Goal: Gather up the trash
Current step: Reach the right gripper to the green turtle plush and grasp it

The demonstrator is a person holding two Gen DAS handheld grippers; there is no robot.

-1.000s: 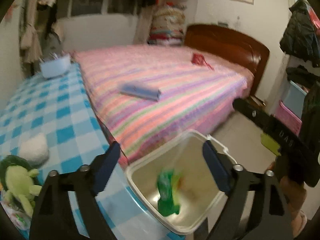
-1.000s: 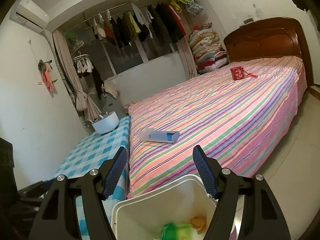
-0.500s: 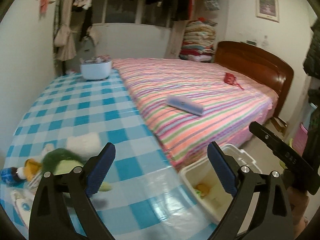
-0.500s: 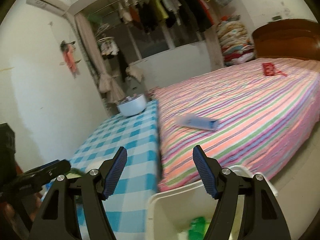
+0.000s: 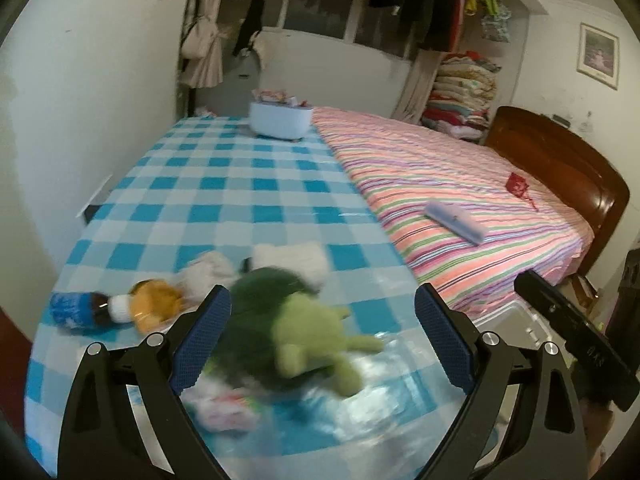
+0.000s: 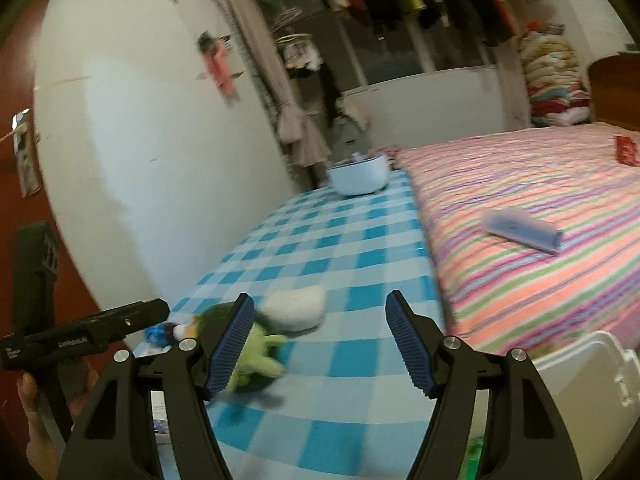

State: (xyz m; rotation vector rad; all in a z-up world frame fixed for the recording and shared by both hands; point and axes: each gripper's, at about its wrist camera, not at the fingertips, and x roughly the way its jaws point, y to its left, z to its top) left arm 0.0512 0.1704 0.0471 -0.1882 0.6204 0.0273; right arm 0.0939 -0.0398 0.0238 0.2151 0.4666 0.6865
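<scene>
On the blue checked table (image 5: 224,184) lies a pile of small things: a green plush turtle (image 5: 292,320), a blue-labelled bottle (image 5: 76,312), an orange wrapper (image 5: 154,308), white crumpled tissue (image 5: 292,256) and a pink-white packet (image 5: 224,412). My left gripper (image 5: 320,340) hangs open just above the turtle, holding nothing. My right gripper (image 6: 320,344) is open too, over the table (image 6: 340,240), with the turtle (image 6: 248,356) by its left finger. The white trash bin (image 6: 580,384) stands at the table's right edge; green trash (image 6: 474,446) shows inside. The bin (image 5: 516,320) also shows in the left wrist view.
A pale blue bowl-shaped container (image 5: 280,118) stands at the table's far end. The striped bed (image 5: 460,184) runs along the right with a blue-white box (image 5: 454,222) and a red pouch (image 5: 516,184) on it. A white wall (image 6: 140,160) borders the left.
Both grippers swung left, away from the bin and over the table. The turtle and the pile now lie between the left fingers; the bin has slid to the right edge.
</scene>
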